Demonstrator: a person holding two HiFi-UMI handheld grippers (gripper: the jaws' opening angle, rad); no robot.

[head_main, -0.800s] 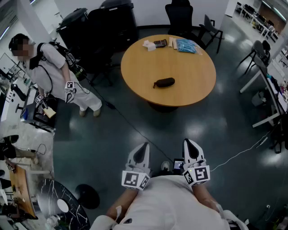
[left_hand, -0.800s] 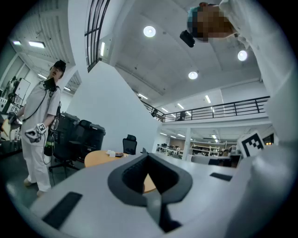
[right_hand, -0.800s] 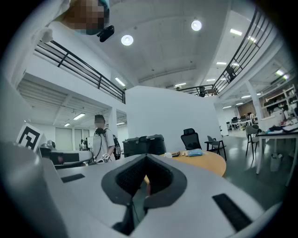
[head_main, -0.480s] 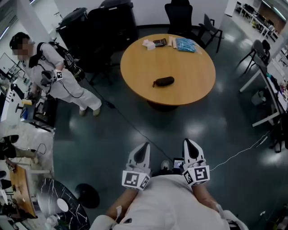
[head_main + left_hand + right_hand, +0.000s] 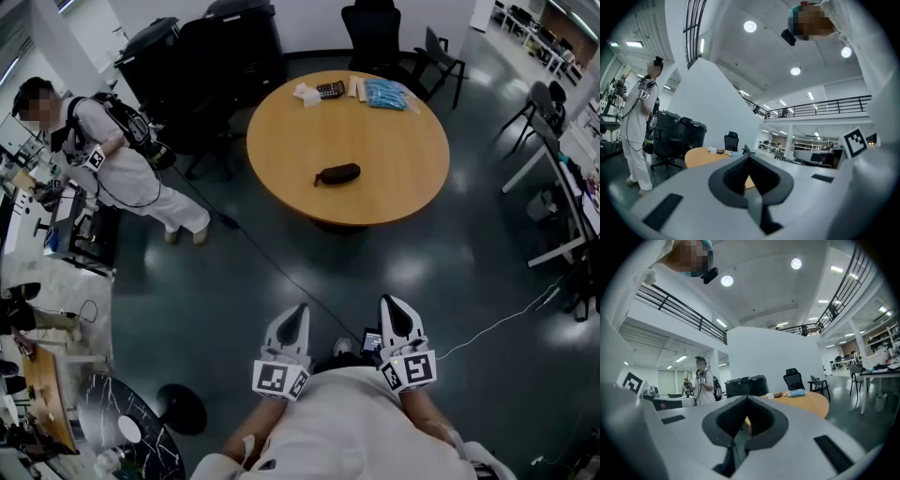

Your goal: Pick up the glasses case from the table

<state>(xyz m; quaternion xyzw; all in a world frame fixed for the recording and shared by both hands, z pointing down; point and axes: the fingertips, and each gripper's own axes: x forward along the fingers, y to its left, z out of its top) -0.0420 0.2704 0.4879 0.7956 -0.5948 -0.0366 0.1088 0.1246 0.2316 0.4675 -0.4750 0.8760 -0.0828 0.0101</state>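
The dark oval glasses case (image 5: 337,174) lies near the front middle of the round wooden table (image 5: 394,159) in the head view. Both grippers are held close to my body over the dark floor, well short of the table. My left gripper (image 5: 292,319) and right gripper (image 5: 398,314) point toward the table, each with its jaws together and nothing between them. In the left gripper view the left gripper (image 5: 749,159) is shut, with the table (image 5: 701,156) far ahead. The right gripper (image 5: 747,400) also looks shut, with the table (image 5: 806,401) beyond. The case does not show in either gripper view.
A calculator (image 5: 330,90), a white wad (image 5: 305,93) and a blue packet (image 5: 387,94) sit at the table's far edge. Office chairs (image 5: 375,33) and black bins (image 5: 216,47) stand behind. A person in white (image 5: 122,169) stands at the left. A cable (image 5: 272,267) crosses the floor.
The person at the left has turned and stepped toward the bench at the far left. Both grippers stay put, shut, near my body.
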